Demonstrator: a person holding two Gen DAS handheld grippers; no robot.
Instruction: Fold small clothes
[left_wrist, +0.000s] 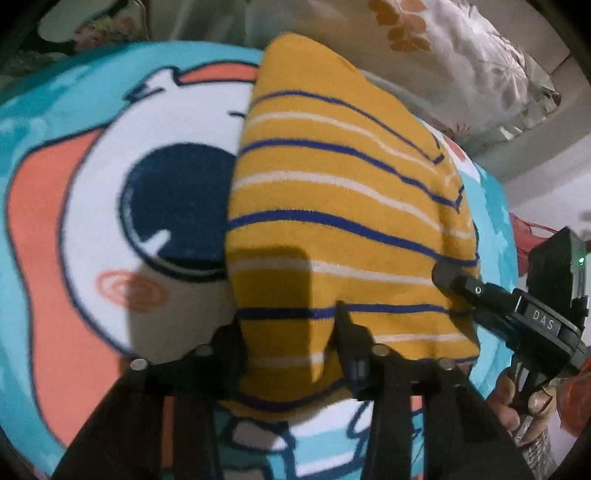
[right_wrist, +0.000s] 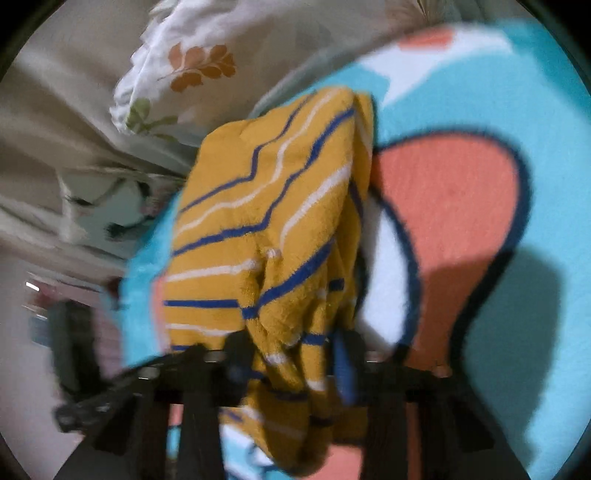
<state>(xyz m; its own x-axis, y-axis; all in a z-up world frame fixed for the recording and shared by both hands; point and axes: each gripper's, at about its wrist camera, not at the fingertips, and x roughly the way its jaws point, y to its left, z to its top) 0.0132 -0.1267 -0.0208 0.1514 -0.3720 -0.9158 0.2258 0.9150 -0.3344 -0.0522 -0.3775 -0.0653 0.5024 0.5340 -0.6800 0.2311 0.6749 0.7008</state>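
Mid-fold on a yellow striped garment (left_wrist: 332, 206), lying on a cartoon-print blanket (left_wrist: 74, 229) spread over what looks like a bed, floral pillow (left_wrist: 461, 55) beyond. Already doubled into a narrow panel, long axis running away from the left wrist camera toward the pillow, stripes crossing it, far end tapering to a rounded corner. Left claw (left_wrist: 291, 347) clamped on the near hem, fabric bunched between both fingers. Right claw (right_wrist: 291, 354) likewise closed on a thick gather of the same cloth; blurred, so probably several layers, though hard to count. From the left view, right claw reaching in at the garment's right edge (left_wrist: 458, 280). Next move, as a guess: carrying the gripped near end toward the far end, keeping both corners level, then releasing flat.
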